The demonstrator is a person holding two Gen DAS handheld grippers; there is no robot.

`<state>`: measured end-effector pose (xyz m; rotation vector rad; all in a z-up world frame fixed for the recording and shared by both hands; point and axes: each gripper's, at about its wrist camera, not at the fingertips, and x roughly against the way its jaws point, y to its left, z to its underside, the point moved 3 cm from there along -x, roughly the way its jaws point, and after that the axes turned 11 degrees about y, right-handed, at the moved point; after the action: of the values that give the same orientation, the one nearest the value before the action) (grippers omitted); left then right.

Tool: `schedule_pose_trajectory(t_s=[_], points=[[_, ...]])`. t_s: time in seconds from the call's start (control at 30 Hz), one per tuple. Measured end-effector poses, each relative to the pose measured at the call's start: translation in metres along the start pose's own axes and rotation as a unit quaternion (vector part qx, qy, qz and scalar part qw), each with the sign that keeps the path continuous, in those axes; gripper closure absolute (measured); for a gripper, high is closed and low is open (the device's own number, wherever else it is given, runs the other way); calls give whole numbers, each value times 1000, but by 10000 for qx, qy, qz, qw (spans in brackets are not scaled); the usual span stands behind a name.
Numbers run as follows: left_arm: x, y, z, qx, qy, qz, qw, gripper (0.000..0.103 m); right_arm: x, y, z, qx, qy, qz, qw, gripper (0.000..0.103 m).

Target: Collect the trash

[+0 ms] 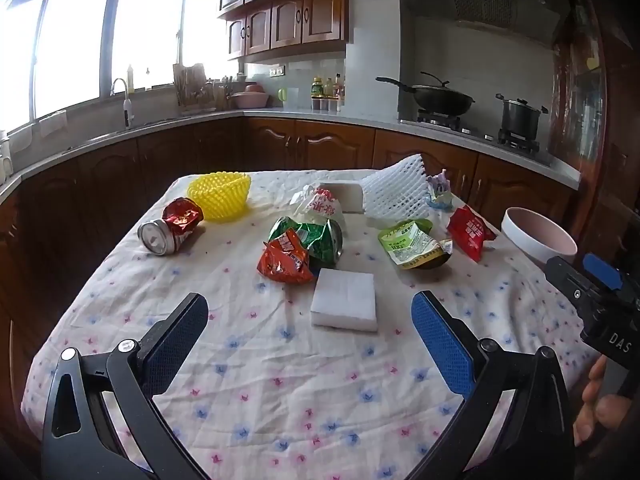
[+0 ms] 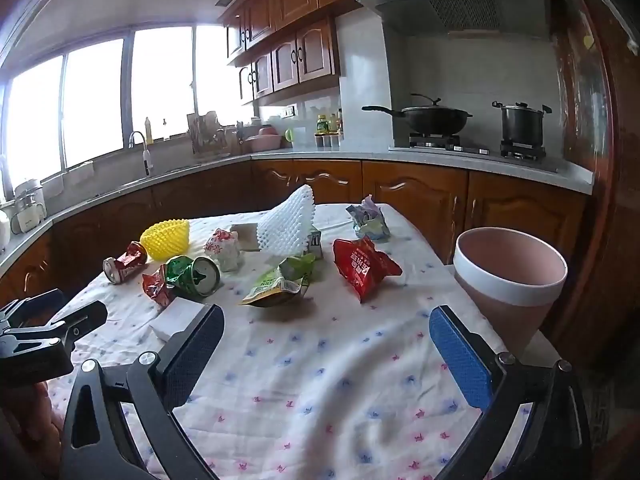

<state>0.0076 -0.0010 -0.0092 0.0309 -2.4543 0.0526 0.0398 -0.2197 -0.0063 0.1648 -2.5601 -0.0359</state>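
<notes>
My left gripper [image 1: 310, 340] open, empty, above tabletop's near edge. Trash across far half: crushed red can [image 1: 172, 226] by left edge, green can [image 1: 320, 240] mid-table, red wrapper [image 2: 362, 266] toward right edge. My right gripper [image 2: 326, 354] open, empty. Pink bin [image 2: 510, 280] at right edge.
</notes>
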Motion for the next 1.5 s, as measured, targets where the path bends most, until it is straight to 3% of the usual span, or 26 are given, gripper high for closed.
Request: schedule_pose_trajectory(t_s=[1.5], points=[[3,-7,-4,15,-40,66,10000,0,10,12,-4,-43,-82,-199,9998,0]])
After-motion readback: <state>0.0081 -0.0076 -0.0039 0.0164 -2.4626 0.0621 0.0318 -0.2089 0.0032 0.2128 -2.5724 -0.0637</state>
